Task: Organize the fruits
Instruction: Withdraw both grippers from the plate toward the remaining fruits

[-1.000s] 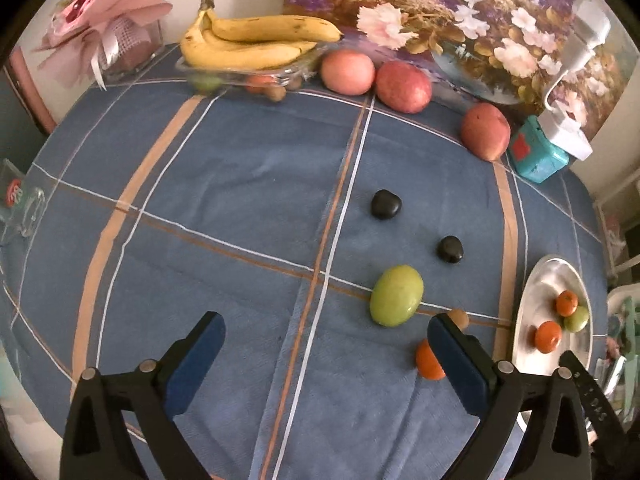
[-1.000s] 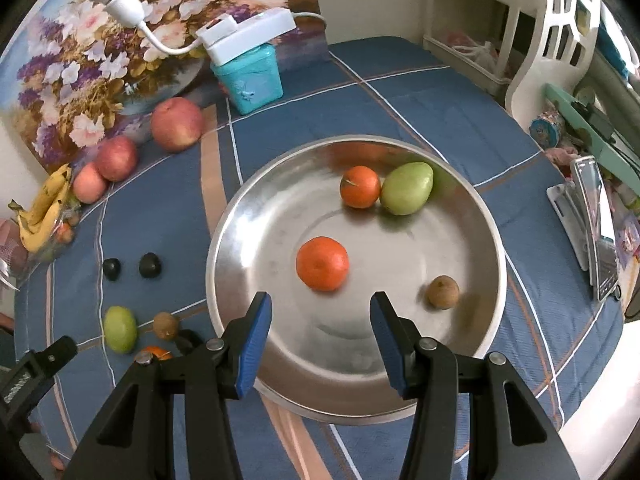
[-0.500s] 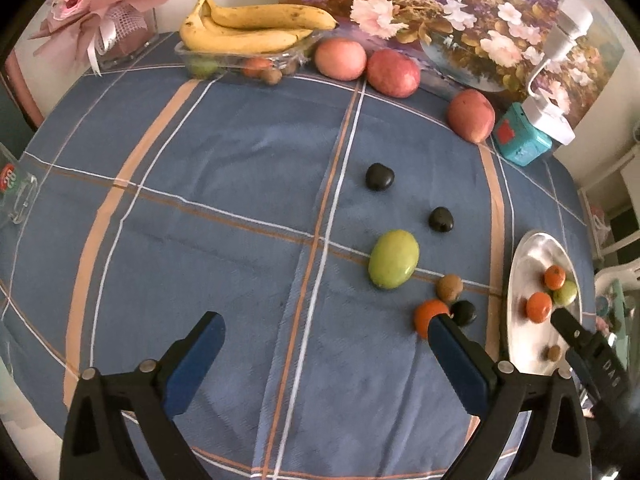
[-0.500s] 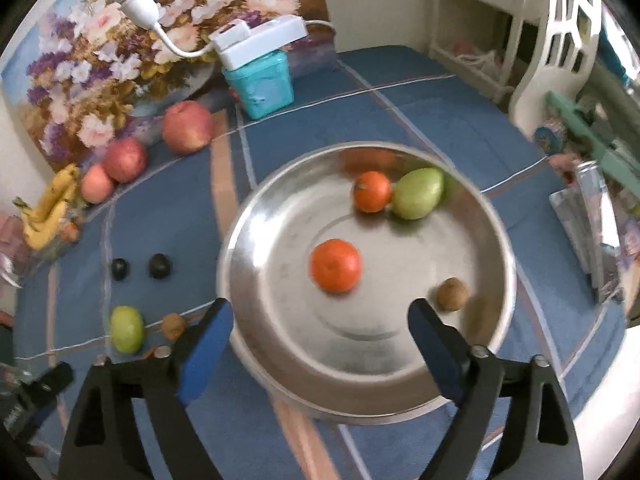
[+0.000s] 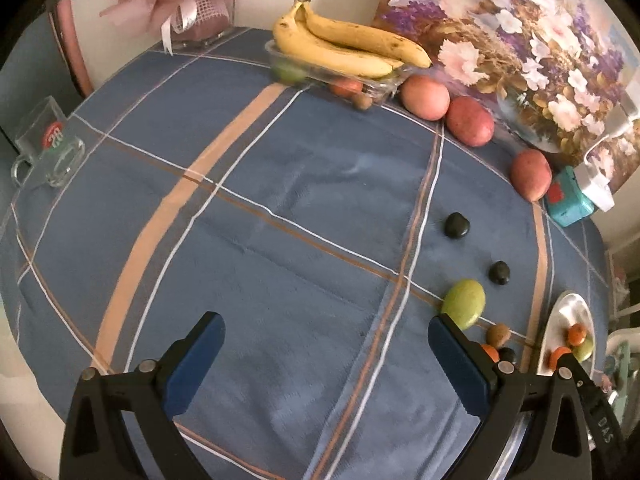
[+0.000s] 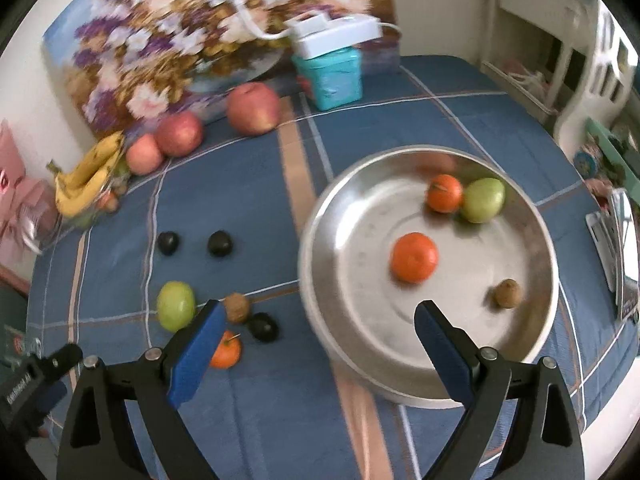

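Steel bowl [image 6: 536, 216] on right of surface already has two oranges, green fruit, small brown one. Loose orange [image 6: 228, 354] sits near left, just beside dark plum [image 6: 263, 327]. Right claw [image 6: 316, 344] just been opening, now wide, nothing between. Left claw [image 5: 326, 354] wide too, empty. Orange looks light, firm, rolls easy, so pinch across its middle.

both hand-held grippers, left [image 5: 326, 360] and right [image 6: 316, 344], tilted downward, jaws wide apart, empty
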The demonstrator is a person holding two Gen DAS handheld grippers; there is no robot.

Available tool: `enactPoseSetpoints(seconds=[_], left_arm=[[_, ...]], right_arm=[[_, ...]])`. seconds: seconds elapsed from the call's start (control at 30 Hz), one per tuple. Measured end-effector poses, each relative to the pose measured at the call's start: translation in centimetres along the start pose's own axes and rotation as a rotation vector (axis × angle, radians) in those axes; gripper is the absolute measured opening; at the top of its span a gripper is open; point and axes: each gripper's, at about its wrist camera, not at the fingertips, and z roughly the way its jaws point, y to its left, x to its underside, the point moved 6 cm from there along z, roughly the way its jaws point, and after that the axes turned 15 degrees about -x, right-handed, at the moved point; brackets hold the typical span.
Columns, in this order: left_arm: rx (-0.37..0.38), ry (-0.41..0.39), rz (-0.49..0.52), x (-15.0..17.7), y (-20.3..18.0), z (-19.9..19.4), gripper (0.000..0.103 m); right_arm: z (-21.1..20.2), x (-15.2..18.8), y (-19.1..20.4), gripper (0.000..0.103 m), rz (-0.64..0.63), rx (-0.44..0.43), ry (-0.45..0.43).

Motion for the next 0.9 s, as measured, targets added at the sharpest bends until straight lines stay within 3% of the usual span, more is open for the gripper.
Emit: enactPoseSetpoints(seconds=[0.27, 0.47, 0.7, 0.9], left_arm=[[0.029, 0.017, 0.011, -0.9, -1.7, 1.2, 0.103], [0.061, -0.034, 0.034, -3.0, -4.4, 1.4, 0.103], [0.096, -0.054, 0.032, -5.7, -6.6, 2.6, 0.103], [0.126, -0.009, 0.065, -7.7, -8.7, 4.3, 0.103]], right_arm=[[2.3, 0.7, 3.3, 0.095, -0.036, -0.035, 0.056], [3.5, 0.0, 3.6, 0.095, -0.021, -0.043, 0.069], [4.9, -2.5, 3.2, 0.095, 0.004, -0.041, 0.063], [6.7, -4.7, 3.5, 0.095, 0.008, -0.039, 0.084]])
